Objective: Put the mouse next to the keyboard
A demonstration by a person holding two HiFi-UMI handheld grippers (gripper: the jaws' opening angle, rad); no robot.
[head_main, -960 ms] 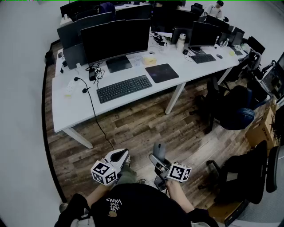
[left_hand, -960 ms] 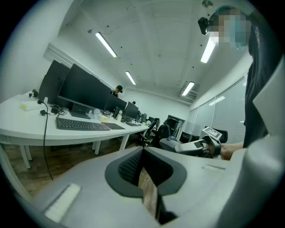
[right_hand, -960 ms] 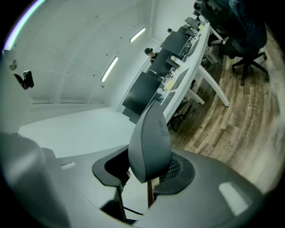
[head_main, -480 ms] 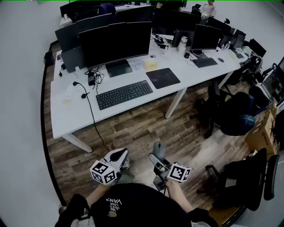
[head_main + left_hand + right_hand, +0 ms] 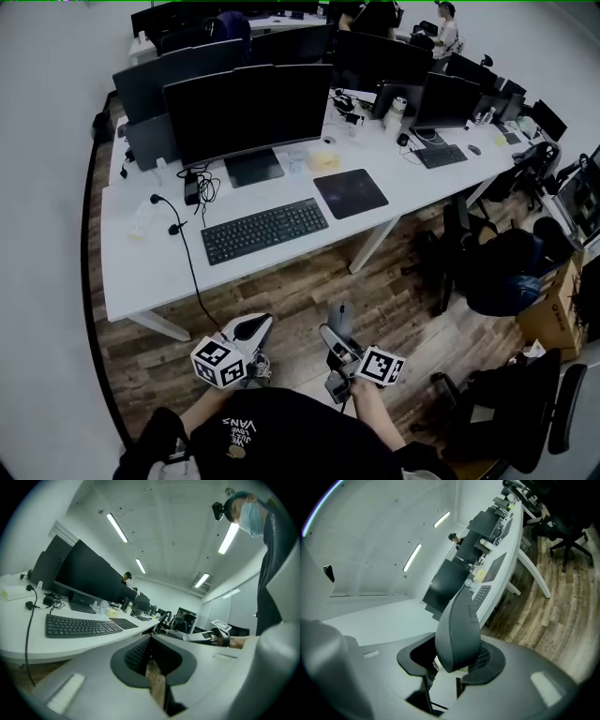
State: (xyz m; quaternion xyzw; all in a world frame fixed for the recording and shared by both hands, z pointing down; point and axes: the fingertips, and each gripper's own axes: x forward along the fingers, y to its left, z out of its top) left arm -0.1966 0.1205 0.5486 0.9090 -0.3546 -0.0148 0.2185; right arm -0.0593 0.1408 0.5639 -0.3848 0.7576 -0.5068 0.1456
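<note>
Grey hard plastic is what you've got there: the mouse (image 5: 457,634) is stood on end in your right tongs (image 5: 336,337), with the jaws set wide and pressing on its two sides down at the lower end. Right now it's out over the wooden floor in front of you, well apart from the white bench (image 5: 131,272) where the keyboard (image 5: 264,230) sits with a dark mouse pad (image 5: 350,193) just to its right. Your left tongs (image 5: 151,641) are closed tip to tip with nothing in them, hanging next to the right ones. Handling-wise I'd guess it's light and stiff, so weight is no problem, but the shell looks smooth and rounded, so it could be slippery. Since most of the body sticks up past the pads, I reckon it could tip or swivel if you swing it fast. The sides are the right place to hold it, as they're flatter than the humped back. A grip nearer the middle would be steadier than one down at the end. It doesn't look delicate, but I'd lay it on its belly beside the keyboard, not drop it.
</note>
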